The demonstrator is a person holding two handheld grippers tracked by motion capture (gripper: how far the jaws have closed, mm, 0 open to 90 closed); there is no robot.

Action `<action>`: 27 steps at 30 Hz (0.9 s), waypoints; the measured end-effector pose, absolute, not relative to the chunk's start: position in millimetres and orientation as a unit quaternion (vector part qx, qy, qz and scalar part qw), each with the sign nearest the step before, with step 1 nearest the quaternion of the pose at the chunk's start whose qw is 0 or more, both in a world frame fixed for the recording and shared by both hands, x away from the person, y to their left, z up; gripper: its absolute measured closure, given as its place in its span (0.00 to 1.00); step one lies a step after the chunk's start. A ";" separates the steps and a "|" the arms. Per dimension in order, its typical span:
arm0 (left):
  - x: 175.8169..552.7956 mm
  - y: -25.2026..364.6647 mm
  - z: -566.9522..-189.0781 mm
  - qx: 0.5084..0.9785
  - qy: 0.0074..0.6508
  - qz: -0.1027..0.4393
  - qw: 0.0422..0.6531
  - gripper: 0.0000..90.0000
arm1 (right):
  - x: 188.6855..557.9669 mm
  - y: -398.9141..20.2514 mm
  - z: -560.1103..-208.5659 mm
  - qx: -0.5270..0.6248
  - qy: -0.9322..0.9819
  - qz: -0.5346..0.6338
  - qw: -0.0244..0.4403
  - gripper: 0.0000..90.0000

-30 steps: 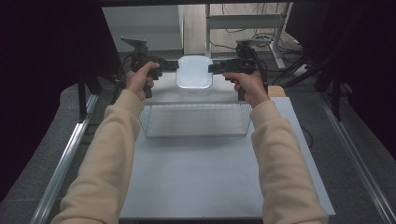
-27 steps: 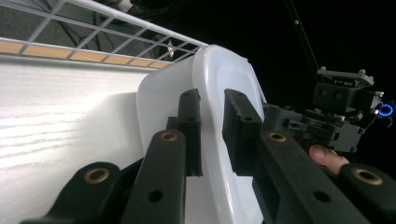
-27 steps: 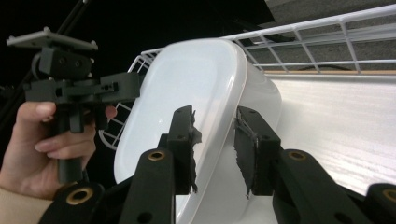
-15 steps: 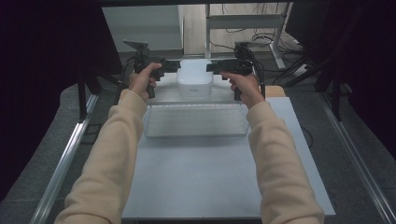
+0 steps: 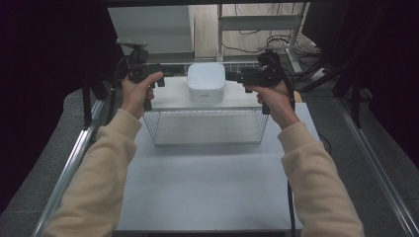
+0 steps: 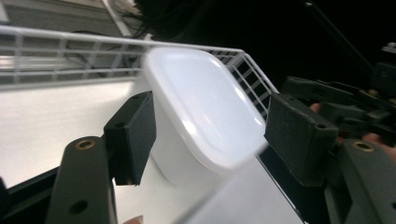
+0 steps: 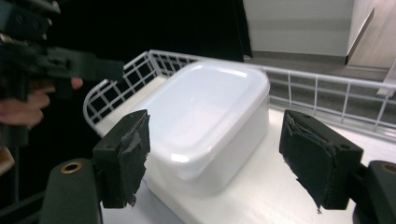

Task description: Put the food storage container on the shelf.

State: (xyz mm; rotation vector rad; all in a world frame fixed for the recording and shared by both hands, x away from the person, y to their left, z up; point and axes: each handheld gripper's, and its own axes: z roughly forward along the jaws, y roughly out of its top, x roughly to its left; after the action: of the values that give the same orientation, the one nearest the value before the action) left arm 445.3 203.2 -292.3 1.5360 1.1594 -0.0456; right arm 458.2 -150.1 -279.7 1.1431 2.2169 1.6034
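High view: white lidded container sits mid-back in the wire basket; my left gripper and right gripper have just opened beside it. Light, rigid, slippery; I'd grip its side walls

Left tongs just opened, pads clear of white lidded box in wire basket.

White box's near corner blurred
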 end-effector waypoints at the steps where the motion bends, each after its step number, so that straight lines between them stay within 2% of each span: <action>1: 438.9 203.5 -292.3 0.658 0.490 -0.018 0.572 0.37 | 453.3 -151.4 -280.8 0.378 0.748 0.538 0.093 0.26; 4: 417.8 205.5 -293.4 0.663 0.475 -0.023 0.579 0.37 | 436.8 -156.5 -283.8 0.372 0.752 0.531 0.116 0.24; 9: 384.0 211.0 -296.3 0.679 0.460 0.004 0.573 0.36 | 409.9 -169.9 -293.5 0.362 0.754 0.535 0.118 0.23; 13: 354.4 218.5 -304.9 0.692 0.445 0.032 0.567 0.36 | 387.2 -184.8 -302.7 0.358 0.751 0.536 0.141 0.23; 19: 318.0 224.8 -336.1 0.717 0.432 0.045 0.545 0.31 | 348.0 -205.3 -331.0 0.329 0.768 0.522 0.174 0.23; 27: 289.2 224.0 -389.8 0.729 0.451 0.066 0.511 0.30 | 310.7 -227.1 -378.5 0.334 0.773 0.515 0.162 0.24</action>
State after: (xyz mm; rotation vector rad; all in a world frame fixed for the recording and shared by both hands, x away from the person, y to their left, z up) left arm 289.2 224.0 -389.8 1.7545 1.0863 0.1584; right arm 310.7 -227.1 -378.5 0.9522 2.2057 1.4700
